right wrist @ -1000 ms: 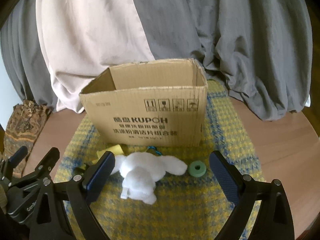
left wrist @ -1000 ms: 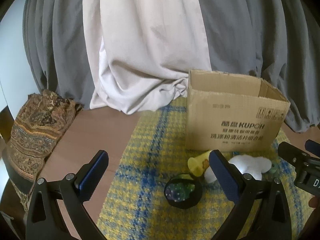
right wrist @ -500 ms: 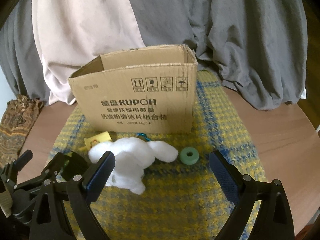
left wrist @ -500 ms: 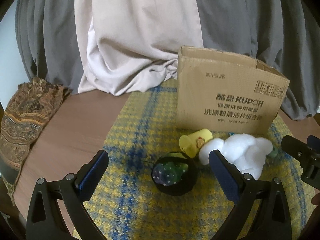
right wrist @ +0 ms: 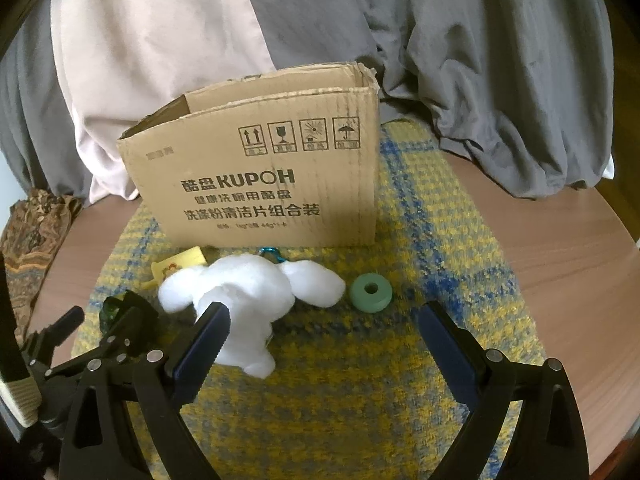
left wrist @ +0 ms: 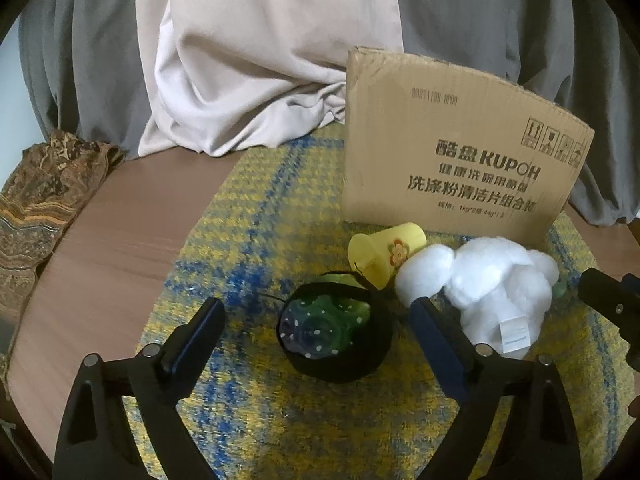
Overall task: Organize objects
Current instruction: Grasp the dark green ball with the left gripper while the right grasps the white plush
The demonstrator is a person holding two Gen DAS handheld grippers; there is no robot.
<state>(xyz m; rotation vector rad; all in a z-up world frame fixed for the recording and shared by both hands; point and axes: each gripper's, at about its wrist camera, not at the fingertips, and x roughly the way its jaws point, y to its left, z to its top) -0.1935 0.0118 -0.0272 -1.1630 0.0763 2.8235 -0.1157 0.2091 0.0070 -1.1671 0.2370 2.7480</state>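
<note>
Dropping lower and closer than a second ago, the left gripper [left wrist: 316, 322] hangs with its jaws spread wide, and the black round pouch [left wrist: 334, 336] with the green and purple dotted thing inside now sits right between them, untouched by either pad. A second back that pouch lay ahead of the jaws, nearer the right pad. Just beyond it the yellow cup [left wrist: 386, 254] lies on its side, flower print up, touching the white plush toy [left wrist: 486, 284], whose lower part sits just ahead of the right pad of that gripper.

The right gripper [right wrist: 322, 330] has also come in lower, jaws spread and holding nothing. Its left pad now overlaps the plush toy [right wrist: 248, 286], which earlier lay clear ahead of the jaws. The green ring [right wrist: 371, 292] rests between the jaws and a little ahead, nearer the middle than before, just beside the plush's ear. A small blue clip [right wrist: 270, 253] peeks out behind the plush.

Behind everything the open cardboard box [right wrist: 264, 184] stands on the yellow and blue checked mat [right wrist: 432, 248], looming larger than before. The mat covers the brown worktop [right wrist: 560, 248], with grey and cream cloth [left wrist: 248, 60] heaped past the box and a patterned fabric [left wrist: 40, 200] far left of the left jaws.
</note>
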